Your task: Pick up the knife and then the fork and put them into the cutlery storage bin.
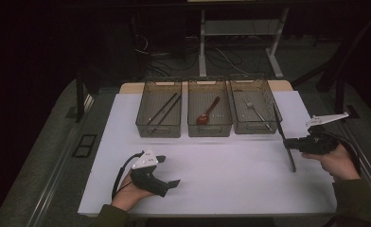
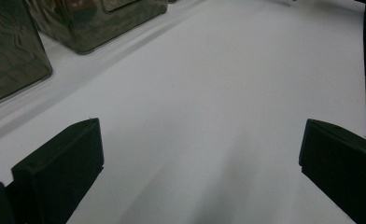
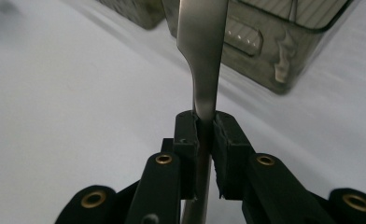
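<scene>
Clamping a metal utensil (image 3: 202, 70), the right tongs (image 3: 205, 133) hide its handle end.

Black right tool (image 3: 204, 135) with brass-coloured screws, grey three-cornered plate, black cable; sleeves (image 1: 358, 196) seemingly olive.

The right gripper (image 3: 205, 122) has its two black jaws pressed together on a flat, grey metal utensil handle (image 3: 201, 56), which passes between the pads and runs on past them, widening toward the top of the view. Its lower end shows below the pads, between the jaw arms. Beneath lies the white desk (image 3: 69, 116). Beyond the handle, a smoky transparent bin (image 3: 284, 51) stands on the desk, with a second bin (image 3: 134, 11) beside it.
</scene>
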`<state>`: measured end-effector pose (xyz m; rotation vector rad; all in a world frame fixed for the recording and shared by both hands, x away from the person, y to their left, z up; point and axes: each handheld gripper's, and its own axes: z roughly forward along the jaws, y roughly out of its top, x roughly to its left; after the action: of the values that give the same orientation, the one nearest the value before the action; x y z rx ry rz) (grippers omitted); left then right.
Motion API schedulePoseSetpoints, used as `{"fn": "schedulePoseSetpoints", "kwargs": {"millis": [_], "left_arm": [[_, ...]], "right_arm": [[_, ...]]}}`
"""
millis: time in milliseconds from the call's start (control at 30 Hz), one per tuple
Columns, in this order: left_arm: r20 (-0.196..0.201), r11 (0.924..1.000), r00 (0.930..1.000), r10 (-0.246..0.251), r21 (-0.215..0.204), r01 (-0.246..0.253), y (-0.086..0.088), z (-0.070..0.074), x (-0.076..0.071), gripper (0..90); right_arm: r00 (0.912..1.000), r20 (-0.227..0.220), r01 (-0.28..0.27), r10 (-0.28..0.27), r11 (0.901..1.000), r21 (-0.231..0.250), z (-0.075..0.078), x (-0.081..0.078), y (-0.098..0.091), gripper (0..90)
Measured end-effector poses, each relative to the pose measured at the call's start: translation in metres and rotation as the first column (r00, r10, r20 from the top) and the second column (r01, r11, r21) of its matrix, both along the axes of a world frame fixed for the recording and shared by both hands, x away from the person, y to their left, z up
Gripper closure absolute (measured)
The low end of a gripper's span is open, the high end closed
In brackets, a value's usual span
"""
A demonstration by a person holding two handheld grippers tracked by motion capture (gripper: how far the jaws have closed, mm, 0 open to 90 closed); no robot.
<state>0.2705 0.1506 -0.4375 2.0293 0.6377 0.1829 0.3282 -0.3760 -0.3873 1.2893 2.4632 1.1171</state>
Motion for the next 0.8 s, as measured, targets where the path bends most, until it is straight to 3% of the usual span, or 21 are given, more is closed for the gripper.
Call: {"fn": "schedulePoseSetpoints", "kwargs": {"millis": [133, 300, 367, 600, 800], "left_arm": [[0.001, 1.0000, 1.0000, -0.001, 0.000, 0.001, 0.0000, -0.0001, -0.0001, 0.0], [0.002, 1.0000, 1.0000, -0.002, 0.000, 0.002, 0.0000, 0.0000, -0.0001, 0.0], [0.002, 1.0000, 1.0000, -0.002, 0.001, 0.002, 0.0000, 0.0000, 0.0000, 0.0], [0.003, 1.0000, 1.0000, -0.003, 0.002, 0.003, 0.0002, 0.0001, 0.0000, 0.0], [0.001, 1.0000, 1.0000, -0.002, 0.002, 0.002, 0.0004, 0.0003, 0.0001, 0.0]], "right_arm": [[0.9997, 0.019, 0.013, -0.013, 0.9996, 0.024, -0.0010, -0.0015, -0.0016, 79.4], [0.9969, 0.076, 0.018, -0.023, 0.9975, 0.068, -0.0018, -0.0034, -0.0035, 79.4], [0.9936, 0.107, 0.027, -0.036, 0.9965, 0.079, -0.0011, -0.0043, -0.0039, 79.4], [0.9875, 0.149, 0.036, -0.053, 0.9923, 0.119, -0.0011, -0.0038, -0.0022, 79.4], [0.9767, 0.202, 0.043, -0.074, 0.9867, 0.157, 0.0019, -0.0017, 0.0009, 79.4]]}}
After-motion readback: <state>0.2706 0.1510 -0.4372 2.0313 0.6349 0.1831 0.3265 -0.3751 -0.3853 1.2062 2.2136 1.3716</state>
